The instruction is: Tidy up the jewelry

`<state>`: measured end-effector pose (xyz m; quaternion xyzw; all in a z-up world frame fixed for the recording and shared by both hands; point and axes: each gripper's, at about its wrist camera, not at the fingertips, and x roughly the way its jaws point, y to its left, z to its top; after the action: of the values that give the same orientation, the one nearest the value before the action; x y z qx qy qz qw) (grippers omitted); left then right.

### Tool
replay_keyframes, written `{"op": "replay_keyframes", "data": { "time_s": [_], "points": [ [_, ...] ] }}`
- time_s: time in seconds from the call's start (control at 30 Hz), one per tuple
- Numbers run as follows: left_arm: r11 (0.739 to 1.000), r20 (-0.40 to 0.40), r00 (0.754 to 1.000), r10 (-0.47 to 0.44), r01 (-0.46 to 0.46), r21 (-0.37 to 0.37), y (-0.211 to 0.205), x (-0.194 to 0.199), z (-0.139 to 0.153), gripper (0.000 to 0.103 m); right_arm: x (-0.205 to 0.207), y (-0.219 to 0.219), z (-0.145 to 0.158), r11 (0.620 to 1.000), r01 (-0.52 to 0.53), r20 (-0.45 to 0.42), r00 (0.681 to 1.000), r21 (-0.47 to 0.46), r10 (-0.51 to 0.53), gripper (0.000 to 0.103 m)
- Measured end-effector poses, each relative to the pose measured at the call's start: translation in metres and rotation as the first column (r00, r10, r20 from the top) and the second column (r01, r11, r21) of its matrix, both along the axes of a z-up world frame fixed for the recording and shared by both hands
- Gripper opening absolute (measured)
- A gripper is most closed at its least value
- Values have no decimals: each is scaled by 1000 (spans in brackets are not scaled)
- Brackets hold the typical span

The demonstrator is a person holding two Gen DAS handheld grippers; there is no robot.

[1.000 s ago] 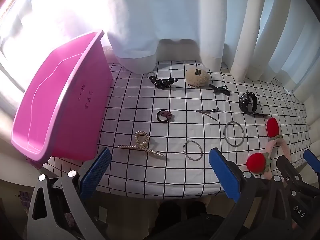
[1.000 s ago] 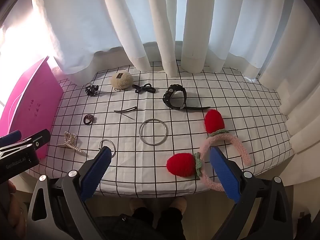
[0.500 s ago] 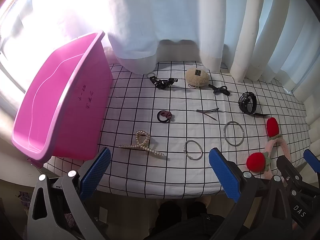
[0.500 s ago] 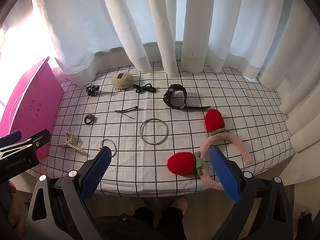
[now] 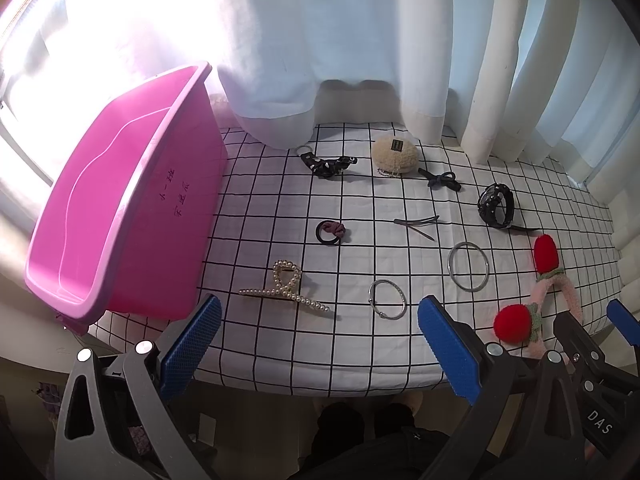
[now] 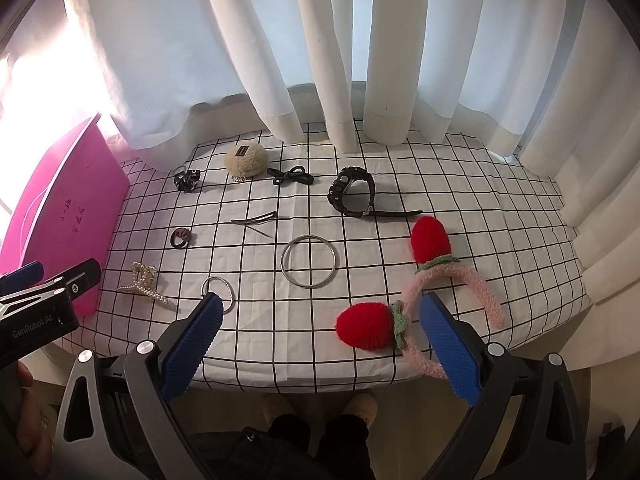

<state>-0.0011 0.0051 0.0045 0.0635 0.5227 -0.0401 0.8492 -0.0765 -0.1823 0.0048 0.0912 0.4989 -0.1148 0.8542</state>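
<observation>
Pink plastic filled the left of the left wrist view, where the tub [image 5: 120, 216] stood on the gridded surface [image 5: 280, 208] with its open inside and handwritten side both showing; the right wrist view caught only that outer side. Both grippers hung at the near edge with jaws spread wide and nothing between them: the left gripper [image 5: 320, 344] just short of the pearl hair claw [image 5: 286, 286] and the small silver bangle [image 5: 387, 299], the right gripper [image 6: 320, 344] over the strawberry headband [image 6: 416, 300], whose pink band ran close by its right finger. The right wrist view showed the headband whole, while in the left view the right gripper's body hid part of it. Farther back lay the large silver ring [image 6: 310, 262], the hairpins [image 6: 256, 220], the black watch [image 6: 352, 192], the black bow [image 6: 290, 176], the beige fluffy pouch [image 6: 246, 160], the dotted black scrunchie [image 5: 326, 164] and the dark hair tie [image 5: 331, 232], all apart from one another. White curtains [image 6: 320, 60] hung behind, their folds touching the cloth's far edge. The person's shoes [image 6: 320, 404] showed only below the right gripper.
</observation>
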Motion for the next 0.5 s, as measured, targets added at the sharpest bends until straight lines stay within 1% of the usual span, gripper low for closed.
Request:
{"op": "replay_keyframes", "data": {
  "time_s": [0.5],
  "points": [
    [1000,1,1000,0,0,1,0,0,0,97,-1,3,2,1000,3,4,1000,4,-3,94]
  ]
}}
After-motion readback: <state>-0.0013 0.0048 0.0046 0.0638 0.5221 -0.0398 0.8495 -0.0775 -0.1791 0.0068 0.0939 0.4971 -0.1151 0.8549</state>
